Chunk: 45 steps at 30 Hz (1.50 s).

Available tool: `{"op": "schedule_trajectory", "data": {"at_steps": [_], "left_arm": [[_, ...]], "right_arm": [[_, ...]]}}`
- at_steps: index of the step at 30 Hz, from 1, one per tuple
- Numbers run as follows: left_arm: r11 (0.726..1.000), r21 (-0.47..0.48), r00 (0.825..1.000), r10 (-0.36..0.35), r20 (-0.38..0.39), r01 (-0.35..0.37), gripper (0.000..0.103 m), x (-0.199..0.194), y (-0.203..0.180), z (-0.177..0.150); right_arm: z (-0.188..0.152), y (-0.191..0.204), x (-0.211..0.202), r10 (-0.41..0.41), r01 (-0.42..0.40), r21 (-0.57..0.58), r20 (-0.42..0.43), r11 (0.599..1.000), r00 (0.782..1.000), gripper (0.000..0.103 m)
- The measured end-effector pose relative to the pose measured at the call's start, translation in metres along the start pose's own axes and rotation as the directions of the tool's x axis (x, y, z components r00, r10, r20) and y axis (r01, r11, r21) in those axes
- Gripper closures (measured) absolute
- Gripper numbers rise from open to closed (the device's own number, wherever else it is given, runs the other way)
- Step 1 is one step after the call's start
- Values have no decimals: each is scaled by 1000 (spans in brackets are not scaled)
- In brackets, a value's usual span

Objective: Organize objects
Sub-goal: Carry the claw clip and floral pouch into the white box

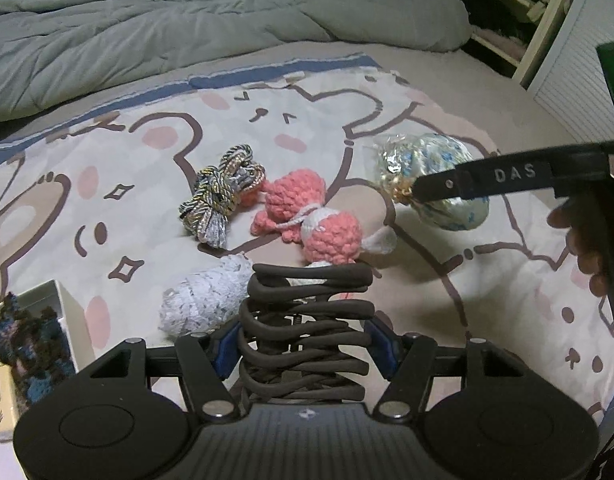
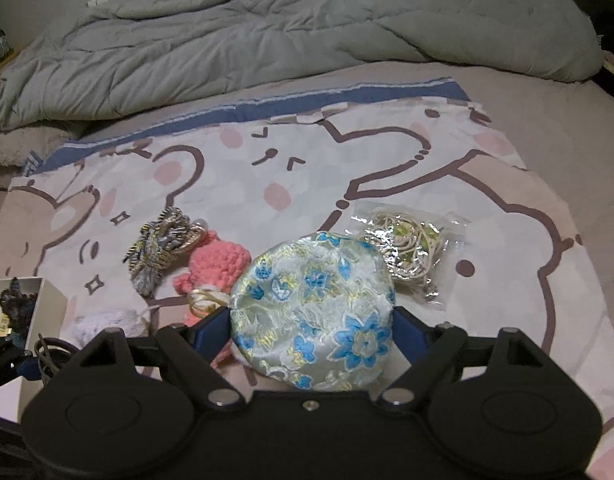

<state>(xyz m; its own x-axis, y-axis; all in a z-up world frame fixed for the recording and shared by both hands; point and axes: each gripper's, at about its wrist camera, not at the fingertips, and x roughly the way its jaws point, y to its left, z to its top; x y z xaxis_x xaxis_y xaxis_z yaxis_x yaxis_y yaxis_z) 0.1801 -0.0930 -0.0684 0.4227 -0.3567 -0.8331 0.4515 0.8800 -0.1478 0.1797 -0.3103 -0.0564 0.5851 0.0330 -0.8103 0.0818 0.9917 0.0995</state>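
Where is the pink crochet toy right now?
The pink crochet toy lies mid-sheet in the left wrist view, between the cord bundle on its left and the flowered pouch on its right.

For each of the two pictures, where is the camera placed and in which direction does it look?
Left wrist: it sits on the left gripper, looking forward and down over the bed; a coiled brown cord is between its fingers; the right gripper's finger and a hand show at right.
Right wrist: it sits on the right gripper, looking forward and down; a floral pouch is between its fingers.
Both views share the pouch, the pink crochet toy, the braided rope and the grey duvet.
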Motion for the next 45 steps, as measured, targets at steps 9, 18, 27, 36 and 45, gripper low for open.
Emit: {"op": "schedule_trajectory", "data": {"at_steps": [9, 18, 27, 36, 45], "left_arm": [[999, -30, 999, 13, 33, -12, 39, -23, 6, -8], [994, -96, 995, 52, 87, -44, 39, -57, 38, -17], [979, -185, 986, 108, 129, -83, 39, -93, 82, -34], [953, -260, 971, 194, 139, -153, 39, -124, 131, -58], [921, -308, 949, 289, 127, -239, 39, -147, 177, -78]], "right_arm": [[-9, 5, -30, 26, -27, 5, 37, 1000, 999, 17], [-13, 13, -47, 40, -42, 28, 63, 999, 997, 17], [-11, 47, -54, 99, -101, 17, 76, 995, 992, 17], [-10, 100, -55, 170, -167, -41, 72, 985, 983, 17], [-12, 156, -50, 231, -225, -92, 57, 970, 971, 17]]}}
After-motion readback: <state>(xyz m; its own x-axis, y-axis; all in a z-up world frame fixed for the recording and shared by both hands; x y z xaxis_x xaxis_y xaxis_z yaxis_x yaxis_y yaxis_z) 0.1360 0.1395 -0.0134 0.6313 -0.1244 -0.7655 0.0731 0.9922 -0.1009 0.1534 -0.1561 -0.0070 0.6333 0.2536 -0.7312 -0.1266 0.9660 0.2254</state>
